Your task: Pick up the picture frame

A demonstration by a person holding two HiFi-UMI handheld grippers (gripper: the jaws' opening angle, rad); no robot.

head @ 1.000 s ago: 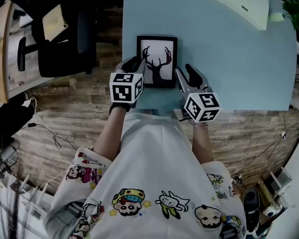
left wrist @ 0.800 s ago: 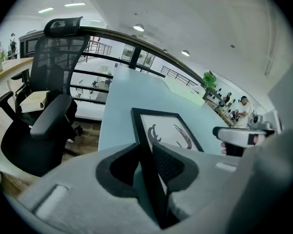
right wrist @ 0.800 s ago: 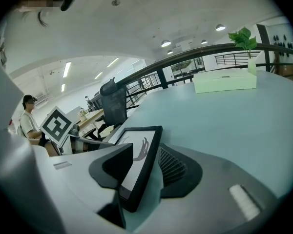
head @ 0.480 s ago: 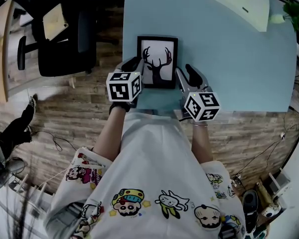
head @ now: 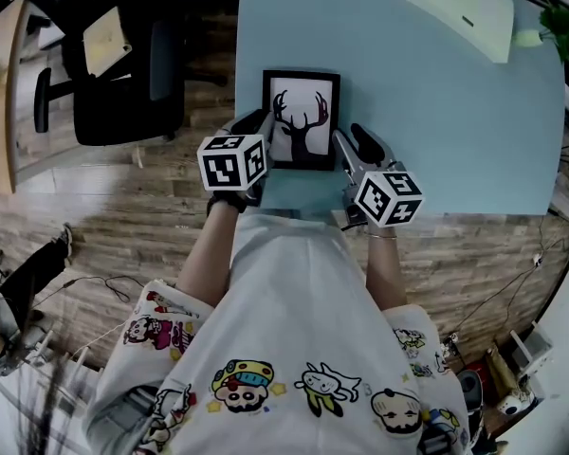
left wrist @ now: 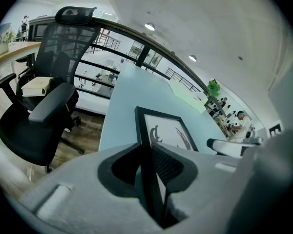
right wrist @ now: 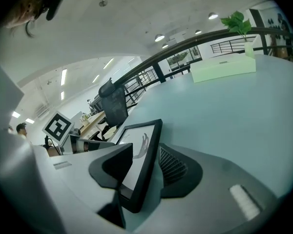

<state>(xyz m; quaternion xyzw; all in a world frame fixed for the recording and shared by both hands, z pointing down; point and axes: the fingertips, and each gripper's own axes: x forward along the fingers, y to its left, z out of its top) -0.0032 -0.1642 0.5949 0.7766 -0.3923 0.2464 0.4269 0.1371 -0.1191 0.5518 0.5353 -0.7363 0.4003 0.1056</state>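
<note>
My left tool point(head: 261, 124): closing, pads on the left edge of the picture frame point(head: 302, 119).
My right tool point(head: 355, 142): pinching its right edge.
Picture frame: on the desk point(head: 436, 112), near my side.

black chair point(head: 123, 102), pale box point(head: 102, 41) on its seat, stands left of the blue table point(head: 436, 131); a green box point(head: 460, 3) lies on its far corner, beside a plant point(head: 561, 15).

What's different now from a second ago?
The left gripper is closing its jaws on the left edge of the picture frame, and its marker cube tipped slightly. The right gripper stays on the right edge; the frame stays put on the table.
</note>
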